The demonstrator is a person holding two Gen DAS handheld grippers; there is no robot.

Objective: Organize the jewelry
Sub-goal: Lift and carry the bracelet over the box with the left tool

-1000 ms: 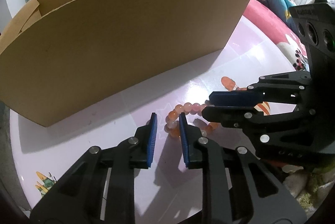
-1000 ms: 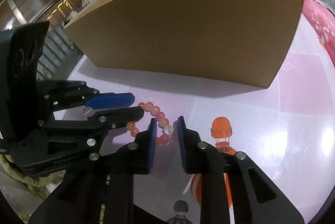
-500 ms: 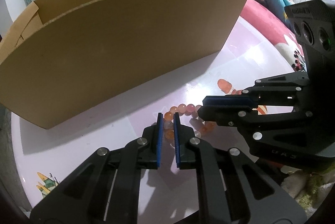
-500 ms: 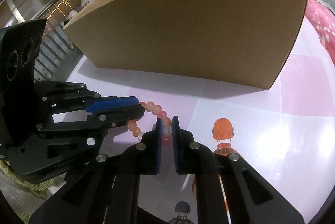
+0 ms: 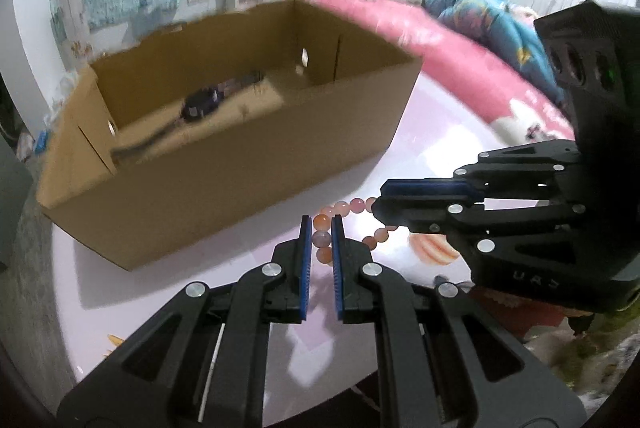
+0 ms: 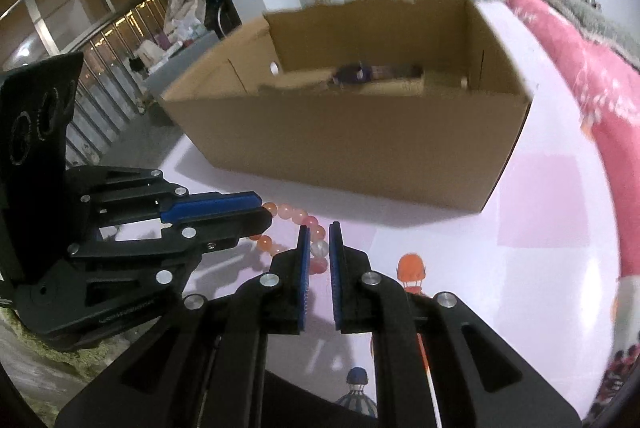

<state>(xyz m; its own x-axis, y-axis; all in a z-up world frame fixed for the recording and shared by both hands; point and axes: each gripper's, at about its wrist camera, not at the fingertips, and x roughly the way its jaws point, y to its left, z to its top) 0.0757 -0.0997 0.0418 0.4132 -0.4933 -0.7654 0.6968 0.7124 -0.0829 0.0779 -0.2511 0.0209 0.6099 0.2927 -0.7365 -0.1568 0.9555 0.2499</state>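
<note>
The box (image 5: 224, 164) sits toward the worktop's (image 6: 540, 228) far edge with a dark thing inside, too blurry to name. Both tongs, left (image 5: 318, 240) and right (image 6: 319, 248), are clamped on the bracelet (image 5: 352, 206), held up between them just in front of the box. Looks like the carry step; next it needs to go over the near wall and both tongs let go.

One bead bracelet (image 5: 352, 218), one cardboard box (image 5: 224, 164), two grippers.
</note>
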